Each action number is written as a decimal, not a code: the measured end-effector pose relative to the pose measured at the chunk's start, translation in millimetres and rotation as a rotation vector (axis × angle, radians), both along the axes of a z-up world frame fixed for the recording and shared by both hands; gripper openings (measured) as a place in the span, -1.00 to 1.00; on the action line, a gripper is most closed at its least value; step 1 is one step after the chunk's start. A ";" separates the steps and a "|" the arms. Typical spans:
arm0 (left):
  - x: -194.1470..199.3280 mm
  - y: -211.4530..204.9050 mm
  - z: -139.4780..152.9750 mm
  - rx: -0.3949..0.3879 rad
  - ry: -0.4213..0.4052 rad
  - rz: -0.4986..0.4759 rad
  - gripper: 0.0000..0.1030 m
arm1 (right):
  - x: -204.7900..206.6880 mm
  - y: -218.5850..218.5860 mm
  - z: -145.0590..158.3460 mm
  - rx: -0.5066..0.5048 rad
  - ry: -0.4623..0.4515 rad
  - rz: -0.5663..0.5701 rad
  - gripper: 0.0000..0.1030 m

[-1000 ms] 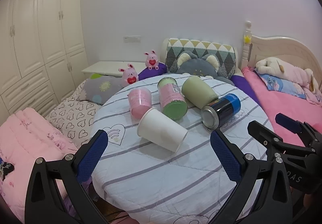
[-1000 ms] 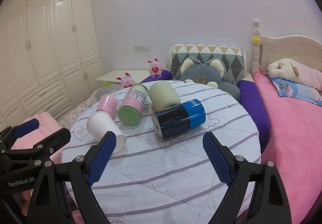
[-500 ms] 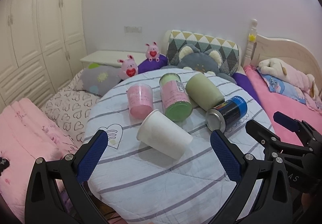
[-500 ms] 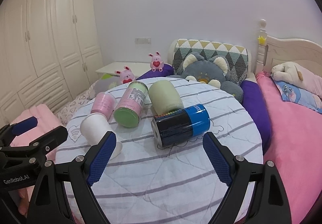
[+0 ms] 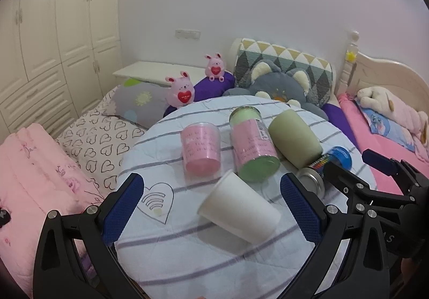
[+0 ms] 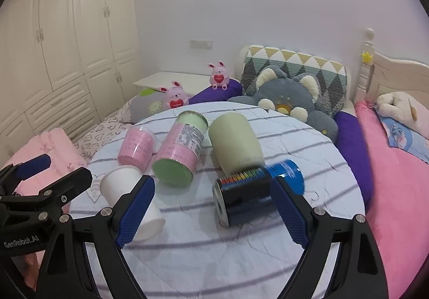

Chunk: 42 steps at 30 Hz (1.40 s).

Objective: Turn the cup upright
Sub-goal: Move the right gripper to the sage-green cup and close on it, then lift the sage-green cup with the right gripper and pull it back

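Observation:
Several cups lie on their sides on a round table with a striped cloth [image 5: 187,266]. A white paper cup [image 5: 238,211] lies nearest, between the fingers of my open left gripper [image 5: 211,207]. Behind it lie a pink cup [image 5: 200,152], a pink-and-green tumbler [image 5: 253,148], a pale green cup [image 5: 295,138] and a black-and-blue can [image 5: 325,167]. My right gripper [image 6: 211,211] is open around the can [image 6: 253,191]. The white cup [image 6: 126,191] shows at its left finger. The table cloth shows there too [image 6: 214,258].
A bed with pink bedding [image 6: 396,191] lies to the right. Cushions and pink plush rabbits [image 5: 181,88] sit behind the table. A pink quilt [image 5: 32,178] lies at the left, with white wardrobes [image 5: 53,30] beyond.
Both grippers have moved forward and lower toward the table. The white cup now sits between the left fingers and the can between the right fingers.

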State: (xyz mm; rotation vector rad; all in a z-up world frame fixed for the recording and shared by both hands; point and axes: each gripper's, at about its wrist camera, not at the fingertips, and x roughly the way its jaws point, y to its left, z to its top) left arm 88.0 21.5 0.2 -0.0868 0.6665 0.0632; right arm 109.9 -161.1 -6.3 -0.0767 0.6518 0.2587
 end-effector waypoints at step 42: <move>140.7 -20.6 -42.2 0.068 0.233 0.034 1.00 | 167.7 8.3 -68.1 -0.143 0.393 0.051 0.57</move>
